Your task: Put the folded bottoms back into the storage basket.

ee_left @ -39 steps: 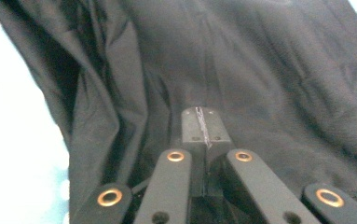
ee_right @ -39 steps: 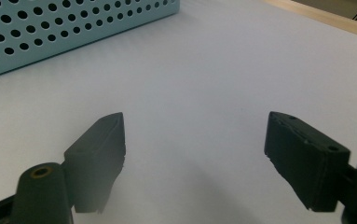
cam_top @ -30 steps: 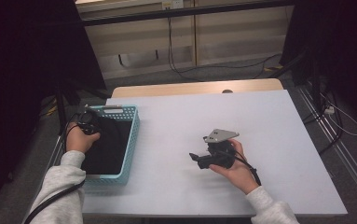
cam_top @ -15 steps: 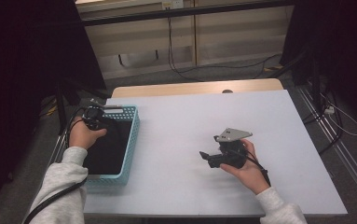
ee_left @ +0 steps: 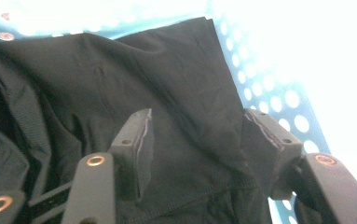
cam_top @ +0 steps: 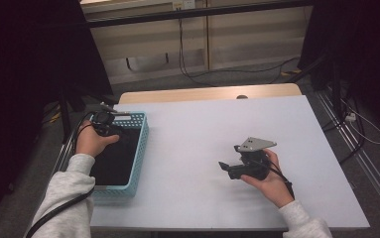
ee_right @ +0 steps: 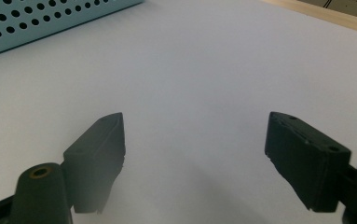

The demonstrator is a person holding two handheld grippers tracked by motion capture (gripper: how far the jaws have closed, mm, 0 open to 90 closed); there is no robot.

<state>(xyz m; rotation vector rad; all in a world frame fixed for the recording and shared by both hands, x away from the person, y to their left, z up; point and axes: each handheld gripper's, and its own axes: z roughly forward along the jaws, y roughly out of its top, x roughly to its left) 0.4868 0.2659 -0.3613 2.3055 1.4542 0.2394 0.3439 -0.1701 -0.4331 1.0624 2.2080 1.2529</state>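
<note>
- Black garment (ee_left: 134,88) lies crumpled in the teal perforated basket (cam_top: 139,148) at the left edge of the white tabletop (cam_top: 202,129), filling most of its floor.
- From my left tool (ee_left: 195,140) the cloth sits directly under and ahead of the jaws; in the high view that tool (cam_top: 109,126) hangs over the basket's far end, so my left hand is plainly the nearer one.
- Left tool: its jaws have just been opening and now stand about half apart. Cloth shows between the pads (ee_left: 141,140), but they do not pinch it, so I read it as let go.
- Right tool (ee_right: 195,154) is well apart from the basket, over bare tabletop, pointing toward it. Its jaws stand wide with nothing between them.
- I judge any next pick falls to the left tool, straight down.
</note>
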